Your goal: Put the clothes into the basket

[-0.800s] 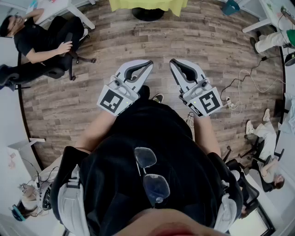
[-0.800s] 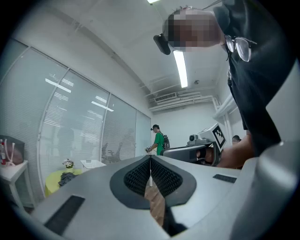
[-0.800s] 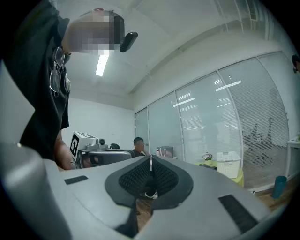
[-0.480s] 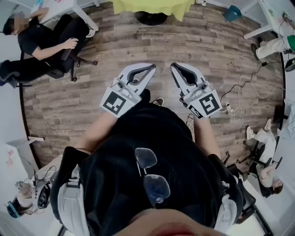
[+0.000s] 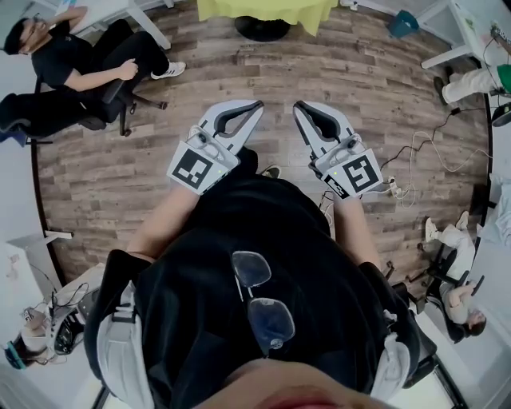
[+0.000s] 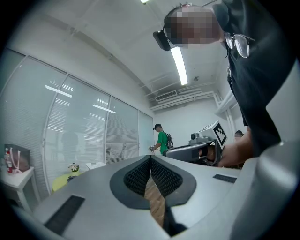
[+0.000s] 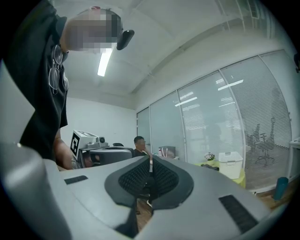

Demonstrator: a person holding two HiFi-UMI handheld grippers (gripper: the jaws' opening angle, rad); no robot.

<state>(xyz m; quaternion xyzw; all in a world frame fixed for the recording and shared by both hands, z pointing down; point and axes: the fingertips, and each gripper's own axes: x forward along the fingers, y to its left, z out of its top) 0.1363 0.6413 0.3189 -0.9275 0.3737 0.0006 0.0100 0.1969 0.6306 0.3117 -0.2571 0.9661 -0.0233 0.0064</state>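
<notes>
left tongs (image 5: pixel 258 106), right tongs (image 5: pixel 298 107), both pressed together, empty, pointing level, white basket (image 7: pixel 230 165) far beyond right tongs, contents indistinct

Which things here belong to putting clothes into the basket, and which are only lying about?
For the job:
- left claw, shut, empty
- right claw, shut, empty
- white basket on the yellow table

Lying about:
- floor cables
- power strip
- blue bin

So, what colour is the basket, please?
The basket is white, best seen in the right gripper view.
</notes>
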